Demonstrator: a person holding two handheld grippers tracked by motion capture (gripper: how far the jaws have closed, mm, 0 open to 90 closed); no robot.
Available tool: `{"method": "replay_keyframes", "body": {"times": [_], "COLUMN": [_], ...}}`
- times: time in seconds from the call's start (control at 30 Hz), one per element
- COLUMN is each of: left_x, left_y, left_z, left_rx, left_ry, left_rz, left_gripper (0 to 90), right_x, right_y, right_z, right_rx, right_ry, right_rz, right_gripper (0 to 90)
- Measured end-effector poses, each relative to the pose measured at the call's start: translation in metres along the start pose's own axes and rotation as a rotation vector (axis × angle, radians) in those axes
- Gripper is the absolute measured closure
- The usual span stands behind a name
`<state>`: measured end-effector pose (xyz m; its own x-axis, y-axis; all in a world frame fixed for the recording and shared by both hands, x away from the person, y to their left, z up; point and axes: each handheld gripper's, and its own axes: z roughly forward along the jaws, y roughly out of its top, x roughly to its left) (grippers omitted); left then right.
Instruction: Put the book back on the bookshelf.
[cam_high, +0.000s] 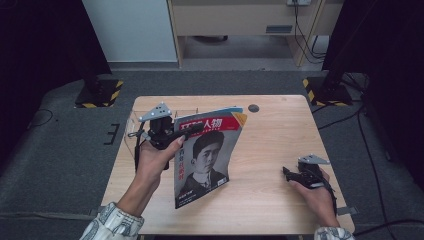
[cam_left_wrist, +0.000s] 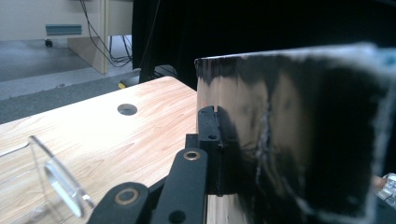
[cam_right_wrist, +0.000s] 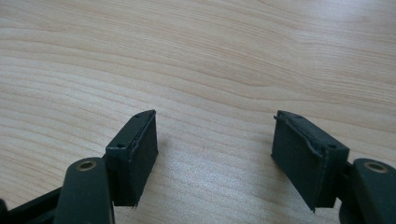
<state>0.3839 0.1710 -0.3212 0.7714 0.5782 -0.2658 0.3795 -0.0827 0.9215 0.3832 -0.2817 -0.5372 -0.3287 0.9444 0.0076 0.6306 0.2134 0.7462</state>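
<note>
A person's left gripper (cam_high: 192, 129) holds a magazine (cam_high: 207, 155) up off a wooden table (cam_high: 270, 150), its jaws clenched on the upper left edge of the cover. The magazine hangs tilted from that grip, its red masthead at the top and a black-and-white portrait below, with its lower edge down close to the tabletop in front of the left forearm. In the left gripper view, one black jaw presses flat against the magazine (cam_left_wrist: 289, 135), which stands right of it as a dark, glossy, blurred sheet. Just behind and to the left of that gripper sits a clear plastic stand (cam_high: 134, 131), its curved rim (cam_left_wrist: 60, 182) showing beside the jaws. A round hole (cam_high: 253, 108) in the table lies beyond the magazine's top corner. The right gripper (cam_high: 288, 172) rests low over the table, well apart from the magazine, jaws released and spread with only bare wood (cam_right_wrist: 210, 84) between them.
</note>
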Motion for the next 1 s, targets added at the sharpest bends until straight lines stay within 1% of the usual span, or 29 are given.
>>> {"method": "replay_keyframes", "body": {"times": [0.1, 0.33, 0.57, 0.7, 1.0], "left_x": [0.003, 0.008, 0.014, 0.017, 0.021], "left_y": [-0.003, -0.005, -0.007, -0.008, -0.010], "left_z": [-0.009, -0.019, -0.034, -0.039, -0.049], "left_rx": [-0.007, -0.011, -0.021, -0.019, -0.025], "left_ry": [0.009, 0.022, 0.040, 0.052, 0.056], "left_rz": [-0.002, -0.010, -0.016, -0.015, -0.021], "left_gripper": [86.7, 86.6, 86.6, 86.7, 86.6], "right_x": [0.000, 0.000, 0.000, 0.000, 0.000], "right_y": [0.000, 0.000, 0.000, 0.000, 0.000], "right_z": [0.000, 0.000, 0.000, 0.000, 0.000], "right_rx": [0.000, 0.002, 0.002, 0.002, 0.002], "right_ry": [0.000, 0.002, 0.002, 0.001, 0.001], "right_rz": [0.000, 0.002, 0.000, 0.003, 0.003], "right_gripper": [31.2, 31.2, 31.2, 31.2, 31.2]}}
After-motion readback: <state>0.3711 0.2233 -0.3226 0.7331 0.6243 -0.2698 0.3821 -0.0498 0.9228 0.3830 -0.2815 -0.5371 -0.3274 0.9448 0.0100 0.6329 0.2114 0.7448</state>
